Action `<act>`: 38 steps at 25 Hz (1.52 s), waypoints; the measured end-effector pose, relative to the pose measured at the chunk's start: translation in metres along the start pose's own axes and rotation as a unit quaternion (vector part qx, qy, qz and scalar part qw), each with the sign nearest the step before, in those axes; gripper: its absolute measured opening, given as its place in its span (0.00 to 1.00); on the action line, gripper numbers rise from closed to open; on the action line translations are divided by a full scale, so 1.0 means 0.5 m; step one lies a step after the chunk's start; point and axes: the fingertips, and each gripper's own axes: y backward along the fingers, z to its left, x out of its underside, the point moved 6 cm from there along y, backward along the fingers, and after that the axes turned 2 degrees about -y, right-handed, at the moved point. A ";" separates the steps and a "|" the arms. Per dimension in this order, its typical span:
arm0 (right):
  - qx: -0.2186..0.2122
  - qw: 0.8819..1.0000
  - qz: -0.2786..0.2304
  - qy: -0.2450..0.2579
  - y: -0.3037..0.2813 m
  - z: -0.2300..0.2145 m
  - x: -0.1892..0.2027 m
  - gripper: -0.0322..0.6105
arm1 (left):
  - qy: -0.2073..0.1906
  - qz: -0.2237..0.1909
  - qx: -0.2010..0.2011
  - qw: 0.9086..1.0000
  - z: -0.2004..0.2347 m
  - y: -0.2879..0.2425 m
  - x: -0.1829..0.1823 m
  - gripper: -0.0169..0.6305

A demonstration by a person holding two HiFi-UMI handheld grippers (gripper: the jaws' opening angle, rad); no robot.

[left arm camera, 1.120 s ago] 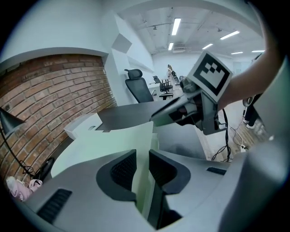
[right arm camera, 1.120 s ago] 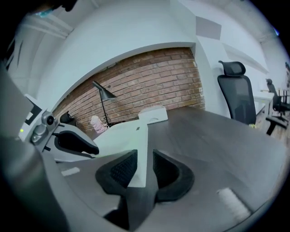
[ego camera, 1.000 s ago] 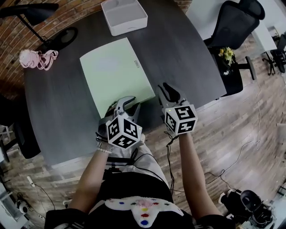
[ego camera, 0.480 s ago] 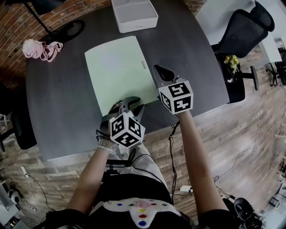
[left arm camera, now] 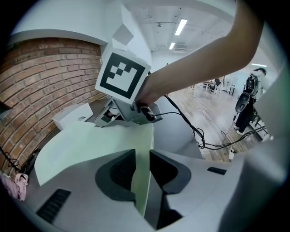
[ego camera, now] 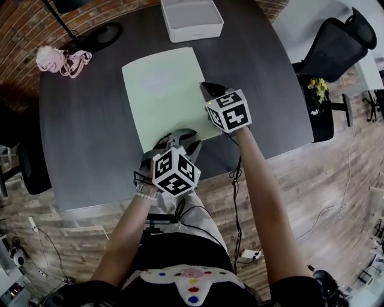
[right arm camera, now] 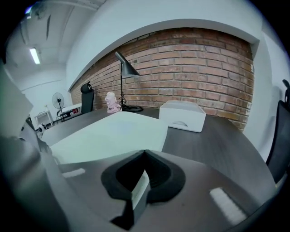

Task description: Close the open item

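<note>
A pale green flat folder-like item (ego camera: 165,90) lies on the dark table (ego camera: 78,138). My left gripper (ego camera: 177,139) is at its near edge. In the left gripper view the green edge (left arm camera: 144,149) fills the gap between that gripper's (left arm camera: 141,170) pads. My right gripper (ego camera: 207,90) reaches over the item's right edge, its marker cube (ego camera: 228,110) facing up. In the right gripper view its jaws (right arm camera: 142,179) are shut on a thin pale slab of that edge (right arm camera: 139,190). Whether a cover is lifted off the table cannot be told.
A white box (ego camera: 192,18) stands at the table's far edge, also seen in the right gripper view (right arm camera: 181,115). A pink bundle (ego camera: 54,59) lies far left beside a lamp base (ego camera: 99,36). A black office chair (ego camera: 336,42) stands right. The table's near edge runs under my arms.
My right gripper moved forward from the table's near edge to the green item's right edge and closed on it. The left gripper stayed at the near edge.
</note>
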 end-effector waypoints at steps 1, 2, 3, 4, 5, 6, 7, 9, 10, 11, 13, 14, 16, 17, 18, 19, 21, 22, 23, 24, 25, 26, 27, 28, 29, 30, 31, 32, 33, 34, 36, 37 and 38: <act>0.000 1.000 0.004 0.000 -0.004 0.001 0.000 0.06 | -0.002 -0.001 0.000 1.000 0.001 0.001 0.000 0.17; 0.000 1.000 0.008 0.000 -0.005 0.001 0.000 0.06 | -0.005 -0.002 -0.001 1.000 0.002 0.001 0.001 0.17; 0.001 1.000 0.010 0.000 -0.006 0.001 0.000 0.06 | -0.010 -0.003 -0.001 1.000 0.002 0.002 0.001 0.17; 0.001 1.000 0.012 0.000 -0.006 0.001 0.001 0.06 | -0.016 -0.003 0.000 1.000 0.001 0.003 0.001 0.18; 0.001 1.000 0.014 -0.001 -0.006 0.001 0.001 0.06 | -0.021 -0.003 0.001 1.000 0.000 0.003 0.000 0.18; 0.001 1.000 0.015 -0.003 -0.006 0.000 0.001 0.06 | -0.027 -0.002 0.002 1.000 -0.001 0.004 0.000 0.18; 0.000 1.000 0.017 -0.007 -0.007 -0.001 0.001 0.06 | -0.033 0.000 0.003 0.999 -0.003 0.004 -0.001 0.19; -0.001 1.000 0.019 -0.014 -0.009 -0.001 0.000 0.06 | -0.043 0.003 0.004 0.999 -0.005 0.008 -0.002 0.18; -0.001 1.000 0.019 -0.018 -0.009 -0.001 0.000 0.06 | -0.045 0.002 0.004 0.999 -0.005 0.012 -0.003 0.18; -0.001 1.000 0.020 -0.022 -0.009 -0.001 0.000 0.06 | -0.047 0.000 0.003 0.999 -0.004 0.018 -0.003 0.18; 0.001 0.999 0.020 -0.027 -0.007 -0.001 0.001 0.06 | -0.046 -0.005 -0.002 0.999 0.000 0.034 -0.003 0.18; 0.004 0.999 0.020 -0.026 -0.005 -0.001 0.001 0.06 | -0.044 -0.009 -0.007 0.999 0.005 0.044 -0.002 0.17; 0.011 1.000 0.016 -0.020 -0.003 0.002 -0.002 0.06 | -0.033 -0.024 -0.022 0.999 0.019 0.066 0.000 0.13; 0.015 1.000 0.012 -0.020 -0.001 0.004 -0.004 0.06 | -0.025 -0.034 -0.029 0.999 0.028 0.078 0.001 0.10; 0.021 1.000 0.008 -0.019 0.002 0.006 -0.006 0.06 | -0.018 -0.044 -0.036 0.998 0.036 0.090 0.002 0.08; 0.029 0.999 0.002 -0.018 0.008 0.009 -0.010 0.06 | -0.010 -0.055 -0.042 0.998 0.043 0.103 0.002 0.06; 0.047 0.999 -0.013 -0.012 0.030 0.016 -0.020 0.06 | 0.002 -0.078 -0.050 0.996 0.058 0.128 0.001 0.04; 0.055 0.998 -0.022 -0.011 0.045 0.021 -0.025 0.06 | 0.008 -0.089 -0.052 0.995 0.066 0.141 -0.001 0.04; 0.062 0.997 -0.032 -0.011 0.062 0.026 -0.030 0.06 | 0.013 -0.100 -0.055 0.993 0.074 0.155 -0.003 0.04; 0.070 0.997 -0.041 -0.014 0.082 0.032 -0.033 0.06 | 0.017 -0.111 -0.057 0.992 0.081 0.168 -0.006 0.04; 0.077 0.996 -0.049 -0.016 0.102 0.039 -0.034 0.06 | 0.021 -0.121 -0.059 0.991 0.087 0.183 -0.008 0.04; 0.084 0.995 -0.057 -0.018 0.121 0.046 -0.034 0.06 | 0.024 -0.131 -0.060 0.989 0.094 0.198 -0.010 0.04; 0.091 0.994 -0.064 -0.019 0.140 0.055 -0.034 0.06 | 0.027 -0.140 -0.062 0.988 0.101 0.213 -0.011 0.04; 0.098 0.992 -0.071 -0.020 0.159 0.063 -0.036 0.06 | 0.028 -0.149 -0.065 0.986 0.108 0.228 -0.012 0.04; 0.105 0.991 -0.080 -0.021 0.177 0.072 -0.039 0.06 | 0.028 -0.158 -0.067 0.985 0.115 0.244 -0.014 0.04; 0.112 0.989 -0.091 -0.024 0.197 0.083 -0.043 0.06 | 0.027 -0.165 -0.070 0.983 0.120 0.259 -0.015 0.04; 0.119 0.987 -0.102 -0.027 0.217 0.096 -0.047 0.06 | 0.027 -0.172 -0.072 0.982 0.125 0.275 -0.016 0.04; 0.125 0.985 -0.115 -0.032 0.237 0.110 -0.051 0.06 | 0.028 -0.178 -0.074 0.981 0.128 0.290 -0.016 0.04; 0.131 0.983 -0.127 -0.035 0.257 0.125 -0.055 0.06 | 0.030 -0.186 -0.076 0.979 0.130 0.304 -0.017 0.04; 0.136 0.980 -0.139 -0.038 0.275 0.140 -0.060 0.06 | 0.033 -0.194 -0.078 0.977 0.133 0.318 -0.018 0.04; 0.146 0.975 -0.161 -0.046 0.311 0.170 -0.067 0.06 | 0.038 -0.212 -0.081 0.973 0.134 0.344 -0.024 0.04; 0.151 0.973 -0.170 -0.051 0.329 0.185 -0.068 0.06 | 0.039 -0.220 -0.080 0.971 0.133 0.357 -0.027 0.04; 0.156 0.970 -0.178 -0.055 0.345 0.199 -0.068 0.06 | 0.038 -0.227 -0.079 0.970 0.131 0.368 -0.030 0.04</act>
